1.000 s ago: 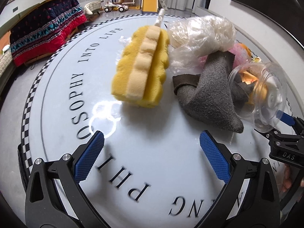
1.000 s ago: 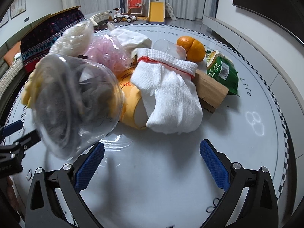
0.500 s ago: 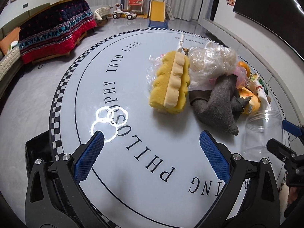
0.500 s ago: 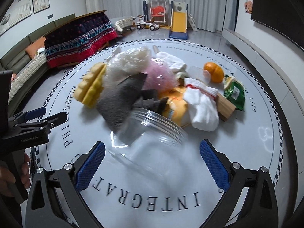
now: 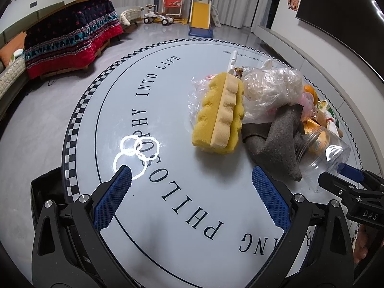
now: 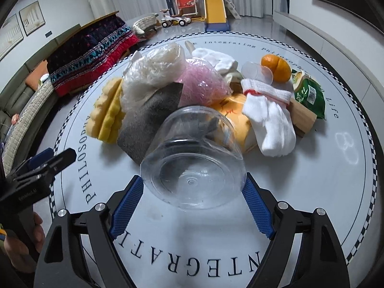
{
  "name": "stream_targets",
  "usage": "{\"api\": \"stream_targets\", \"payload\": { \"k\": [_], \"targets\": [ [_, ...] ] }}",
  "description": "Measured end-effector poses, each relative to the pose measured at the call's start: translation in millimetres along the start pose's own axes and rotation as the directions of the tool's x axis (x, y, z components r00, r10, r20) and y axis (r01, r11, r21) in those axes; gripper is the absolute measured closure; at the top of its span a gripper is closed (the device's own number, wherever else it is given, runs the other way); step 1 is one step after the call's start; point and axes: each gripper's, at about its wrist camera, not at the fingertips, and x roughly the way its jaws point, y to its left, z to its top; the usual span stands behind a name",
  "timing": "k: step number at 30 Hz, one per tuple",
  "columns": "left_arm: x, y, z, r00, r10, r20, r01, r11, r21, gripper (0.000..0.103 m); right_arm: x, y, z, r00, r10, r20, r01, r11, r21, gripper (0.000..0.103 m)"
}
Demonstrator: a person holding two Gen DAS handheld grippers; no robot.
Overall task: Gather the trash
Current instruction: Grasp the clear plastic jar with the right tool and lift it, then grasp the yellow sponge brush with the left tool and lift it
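I see a round table [image 6: 312, 192] with a heap of things on it. From my right camera, a jar [image 6: 194, 163] lies on its side at the middle, right between the tips of my right gripper [image 6: 193, 193]. At 11 o'clock from the jar sits a cloth [image 6: 153, 117], and a sponge [image 6: 108, 112] lies just left of the cloth. A bag [image 6: 153, 74] rests behind the cloth, at 11 o'clock. At 2 o'clock from the jar lies a sock [image 6: 273, 120], with a wood block [image 6: 303, 117] just beside it on the right. A fruit [image 6: 276, 68] sits farther back, at 1 o'clock. My left gripper [image 5: 192, 193] hangs over bare table, with the sponge at 12 o'clock.
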Motion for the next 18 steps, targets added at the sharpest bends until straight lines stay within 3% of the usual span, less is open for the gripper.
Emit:
{"api": "stream_targets", "payload": {
  "k": [9,13,18],
  "targets": [
    [27,-15,32,1.0,-0.016,-0.014,0.017,0.999,0.042,0.006,-1,2,13,1.0,0.001,0.031,-0.001,1.0,-0.01,0.019],
    [48,-18,48,0.999,-0.013,-0.037,0.015,0.998,0.065,0.007,-12,-11,13,0.998,0.046,0.045,-0.046,0.999,0.014,0.019],
    [69,-17,55,0.994,-0.05,-0.1,0.055,0.997,0.048,0.026,-21,-18,14,0.996,0.069,0.06,-0.07,0.997,0.018,0.019]
  ]
}}
